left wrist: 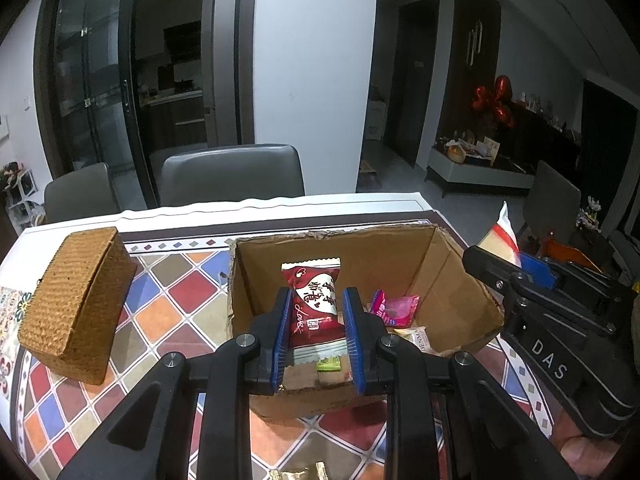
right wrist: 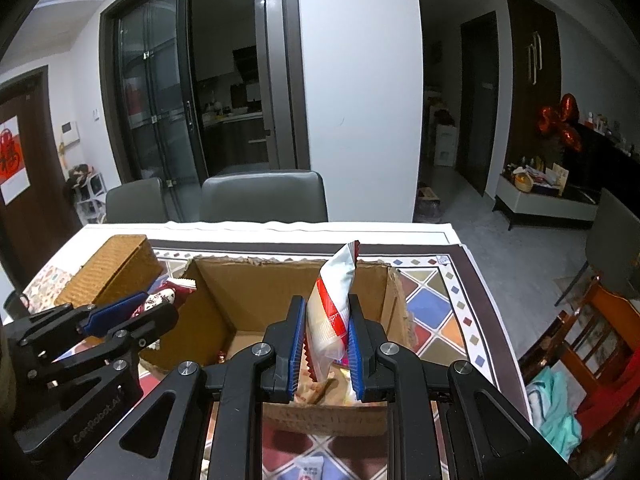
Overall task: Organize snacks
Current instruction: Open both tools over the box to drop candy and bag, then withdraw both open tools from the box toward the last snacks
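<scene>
Fingers of your left gripper [left wrist: 316,312] clamp the red snack packet [left wrist: 312,300]; your right gripper [right wrist: 326,332] pinches the white packet [right wrist: 332,304] — both above the cardboard box [left wrist: 400,248] on the desk [left wrist: 168,304].

Box ahead of me on the table.
The cardboard box [left wrist: 400,248] holds snacks; the woven box [left wrist: 76,300] sits left of it, chairs [left wrist: 232,176] behind the table [left wrist: 168,280].
</scene>
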The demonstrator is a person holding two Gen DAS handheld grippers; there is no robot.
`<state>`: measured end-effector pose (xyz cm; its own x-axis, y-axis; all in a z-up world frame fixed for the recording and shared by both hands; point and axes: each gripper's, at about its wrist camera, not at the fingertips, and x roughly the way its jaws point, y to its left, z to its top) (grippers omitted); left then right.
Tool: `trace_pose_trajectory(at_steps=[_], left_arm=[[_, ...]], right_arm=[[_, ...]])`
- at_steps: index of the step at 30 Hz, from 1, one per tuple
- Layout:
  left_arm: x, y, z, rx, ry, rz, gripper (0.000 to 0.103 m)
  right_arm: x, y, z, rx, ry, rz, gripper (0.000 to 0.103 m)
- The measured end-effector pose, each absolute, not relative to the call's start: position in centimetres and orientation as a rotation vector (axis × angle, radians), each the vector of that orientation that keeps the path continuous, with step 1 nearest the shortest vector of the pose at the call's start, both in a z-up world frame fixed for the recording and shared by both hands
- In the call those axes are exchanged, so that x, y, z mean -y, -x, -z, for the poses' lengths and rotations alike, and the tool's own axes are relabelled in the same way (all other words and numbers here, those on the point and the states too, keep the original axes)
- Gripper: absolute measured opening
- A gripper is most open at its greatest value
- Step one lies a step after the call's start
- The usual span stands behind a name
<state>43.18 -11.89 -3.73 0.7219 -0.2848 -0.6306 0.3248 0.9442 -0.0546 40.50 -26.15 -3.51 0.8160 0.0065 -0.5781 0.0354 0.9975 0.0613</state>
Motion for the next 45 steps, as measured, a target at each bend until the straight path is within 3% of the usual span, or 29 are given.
trace_pose_trajectory(at_steps=[11,12,14,19,24,45], left_arm=[[12.1,-44.1,4.8,-0.701,-0.070,0.339,0.028],[12.0,-44.1,4.8,-0.702,-0.067,0.340,0.033],[11.9,-44.3,4.9,-0.700,-0.064,0.333,0.042],[11.3,-44.3,5.0,-0.689,-0.060,0.312,0.057],[10.8,-43.9,4.8,-0.677,-0.056,0.289,0.070],[9.9,-41.2,2.6,-0.642,-0.062,0.274,0.072]], right_arm=[[25.9,-42.5,5.2,-0.667,-0.054,-0.004,0.022],[25.9,-42.5,5.4,-0.669,-0.053,-0.001,0.024],[25.9,-42.8,5.5,-0.670,-0.048,0.006,0.032],[26.0,-42.5,5.4,-0.650,-0.037,0.046,0.067],[26.3,-42.2,5.2,-0.641,-0.049,0.064,0.070],[25.9,-39.6,3.0,-0.593,-0.051,0.072,0.070]])
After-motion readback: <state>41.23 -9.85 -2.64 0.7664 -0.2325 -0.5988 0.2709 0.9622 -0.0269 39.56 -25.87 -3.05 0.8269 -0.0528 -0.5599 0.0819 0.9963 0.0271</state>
